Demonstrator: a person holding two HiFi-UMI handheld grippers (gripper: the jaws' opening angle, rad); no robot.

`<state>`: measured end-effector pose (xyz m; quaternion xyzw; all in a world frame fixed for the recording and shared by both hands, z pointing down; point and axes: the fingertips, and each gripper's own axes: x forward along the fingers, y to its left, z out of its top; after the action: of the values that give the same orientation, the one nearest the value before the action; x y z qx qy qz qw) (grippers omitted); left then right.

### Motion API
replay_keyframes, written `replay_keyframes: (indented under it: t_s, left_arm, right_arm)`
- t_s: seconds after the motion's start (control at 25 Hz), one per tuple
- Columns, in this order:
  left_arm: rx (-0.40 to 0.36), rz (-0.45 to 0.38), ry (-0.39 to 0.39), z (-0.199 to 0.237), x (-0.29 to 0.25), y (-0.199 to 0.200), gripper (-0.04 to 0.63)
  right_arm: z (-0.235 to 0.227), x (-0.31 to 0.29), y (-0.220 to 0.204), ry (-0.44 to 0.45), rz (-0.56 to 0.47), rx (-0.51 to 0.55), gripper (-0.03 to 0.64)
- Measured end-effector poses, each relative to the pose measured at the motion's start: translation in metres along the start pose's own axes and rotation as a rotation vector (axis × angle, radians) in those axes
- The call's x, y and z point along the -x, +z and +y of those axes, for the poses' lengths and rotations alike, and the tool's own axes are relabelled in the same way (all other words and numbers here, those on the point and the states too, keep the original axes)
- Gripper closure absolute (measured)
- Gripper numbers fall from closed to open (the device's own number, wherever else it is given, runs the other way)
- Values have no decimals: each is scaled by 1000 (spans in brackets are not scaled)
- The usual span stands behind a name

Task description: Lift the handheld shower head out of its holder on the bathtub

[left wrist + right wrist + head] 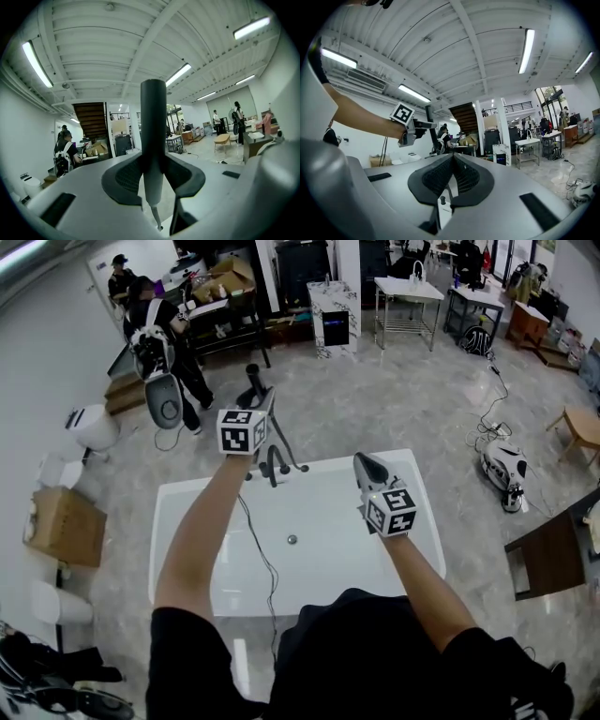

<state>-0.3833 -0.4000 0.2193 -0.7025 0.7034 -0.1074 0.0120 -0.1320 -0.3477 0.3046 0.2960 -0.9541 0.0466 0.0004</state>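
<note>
1. Nearest, a person's dark-clad torso [347, 652] and two bare forearms are shown by the head view alone. They reach over a white rectangular bathtub [187, 521] with a small round metal drain [292, 540] in its floor.
2. The right gripper [364, 465] is held over the right part of the tub. In its own view the ribbed pads are seen pressed together with nothing between them. From the head view only a dark closed tip can be made out.
3. Farther and to the left, the left gripper [260, 401] is held above the tub's far rim. In its own view the jaws stand partly apart and are clamped on the dark grey cylindrical shower head handle [153, 122], which stands upright between the pads. In the head view this grip is hidden behind the marker cube, and only the handle's top is seen past the gripper.
4. A thin dark hose [265, 563] is seen trailing across the tub floor toward the near rim.
5. A black curved faucet fitting [273, 465] stands on the far rim, just beside the left gripper. Whether the handle touches it cannot be told. The right gripper view shows the clamped handle from the side.
6. Farthest, people [150, 334] are seen at the far left and a white table [408, 287] at the far right. A dark staircase [91, 119] appears only in the gripper views.
</note>
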Motion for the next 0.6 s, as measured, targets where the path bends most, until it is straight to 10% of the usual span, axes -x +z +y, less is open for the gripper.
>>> replay_keyframes:
  t_s: [0.6]
  left_arm:
    - [22,-11,14,-7,-3,9,469]
  right_arm:
    - [9,-2,10,43,5,53,618]
